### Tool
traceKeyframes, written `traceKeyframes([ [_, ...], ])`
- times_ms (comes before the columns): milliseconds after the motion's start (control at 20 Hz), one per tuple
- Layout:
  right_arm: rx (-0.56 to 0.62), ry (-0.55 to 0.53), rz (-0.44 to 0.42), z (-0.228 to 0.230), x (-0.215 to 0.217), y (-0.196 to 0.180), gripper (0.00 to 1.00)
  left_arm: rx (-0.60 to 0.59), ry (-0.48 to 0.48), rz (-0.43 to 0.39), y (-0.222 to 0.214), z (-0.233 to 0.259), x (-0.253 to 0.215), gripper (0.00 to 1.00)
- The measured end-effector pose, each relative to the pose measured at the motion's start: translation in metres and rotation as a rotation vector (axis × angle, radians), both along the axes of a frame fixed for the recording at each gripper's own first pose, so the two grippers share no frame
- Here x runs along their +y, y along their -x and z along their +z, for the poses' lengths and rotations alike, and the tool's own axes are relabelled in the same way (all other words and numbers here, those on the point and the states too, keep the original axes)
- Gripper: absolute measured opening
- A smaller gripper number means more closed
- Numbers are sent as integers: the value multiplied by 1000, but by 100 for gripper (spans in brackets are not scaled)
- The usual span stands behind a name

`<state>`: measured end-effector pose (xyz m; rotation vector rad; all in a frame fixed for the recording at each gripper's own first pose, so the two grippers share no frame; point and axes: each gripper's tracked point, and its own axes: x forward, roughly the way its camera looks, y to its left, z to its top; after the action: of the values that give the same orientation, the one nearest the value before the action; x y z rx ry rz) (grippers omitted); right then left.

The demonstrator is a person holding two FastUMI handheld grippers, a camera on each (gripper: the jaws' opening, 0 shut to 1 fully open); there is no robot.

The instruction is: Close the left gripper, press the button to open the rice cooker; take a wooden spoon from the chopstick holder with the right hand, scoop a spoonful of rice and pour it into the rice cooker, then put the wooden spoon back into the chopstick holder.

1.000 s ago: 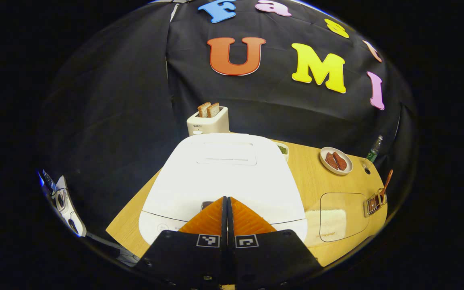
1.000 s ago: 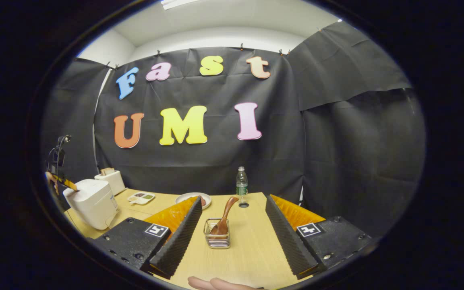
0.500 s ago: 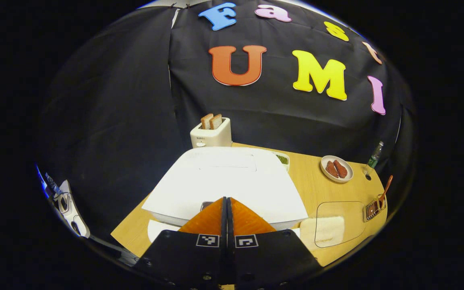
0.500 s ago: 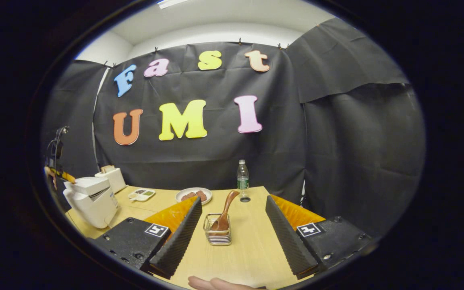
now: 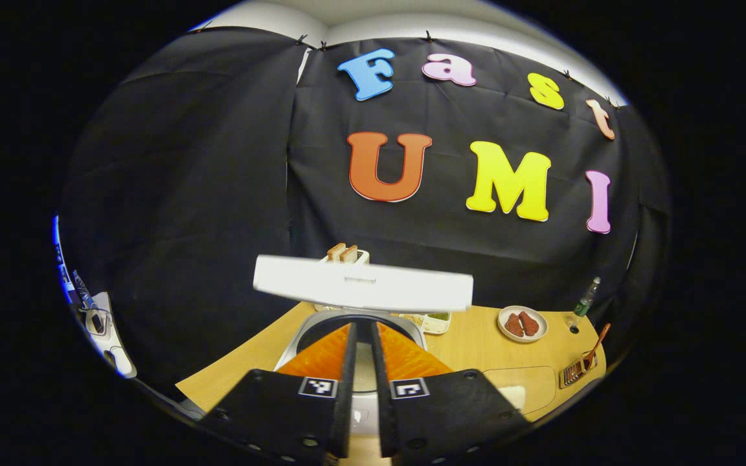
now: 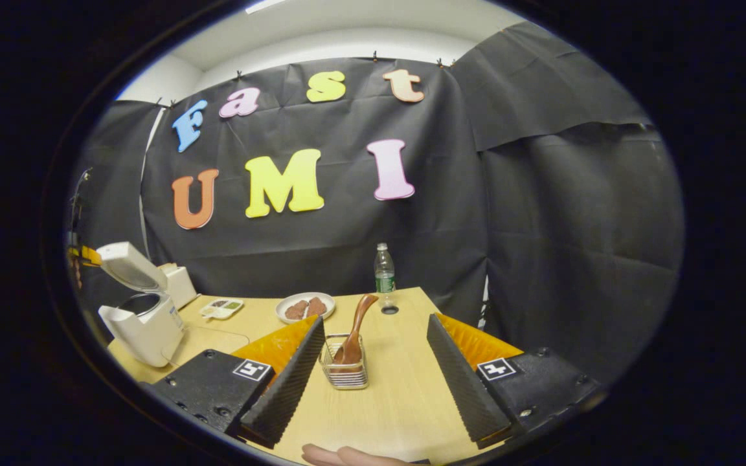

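1. your left gripper [image 5: 361, 336] has its jaws nearly closed on nothing, just before the rice cooker [image 6: 143, 320], whose lid [image 5: 363, 290] stands up.
2. your right gripper [image 6: 373, 353] is wide open; the wooden spoon [image 6: 355, 330] leans in the chopstick holder [image 6: 344, 372] on the desk [image 6: 399, 401], between the jaws.
3. the spoon looks light, stiff and smooth; take the upper handle.
4. the wire holder is probably light and may tip.

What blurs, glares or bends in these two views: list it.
Left gripper view: the rice cooker lid is overexposed and slightly soft; the table edge bows from fisheye. Right gripper view: sharp, evenly lit; the wooden spoon and chopstick holder are crisp; the wall curves at the rim.
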<state>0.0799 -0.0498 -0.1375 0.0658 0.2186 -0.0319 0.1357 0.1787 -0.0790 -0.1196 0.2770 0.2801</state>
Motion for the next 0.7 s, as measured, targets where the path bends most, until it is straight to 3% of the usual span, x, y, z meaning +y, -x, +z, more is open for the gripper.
traceKeyframes([
  [50, 4, -12, 0, -2, 1, -3, 100, -18, -14, 8, 8, 4, -1, 36],
  [100, 10, -23, 4, -5, 5, -5, 100, -29, -25, 0, 15, 6, -5, 46],
  [200, 26, -37, 20, -13, 11, -11, 100, -52, -59, 12, 29, 10, -11, 84],
  [250, 30, -38, 28, -15, 15, -14, 100, -66, -75, 11, 36, 11, -16, 91],
  [700, 58, -26, 86, -52, 29, -76, 100, -175, -61, -47, 99, 4, -66, 93],
])
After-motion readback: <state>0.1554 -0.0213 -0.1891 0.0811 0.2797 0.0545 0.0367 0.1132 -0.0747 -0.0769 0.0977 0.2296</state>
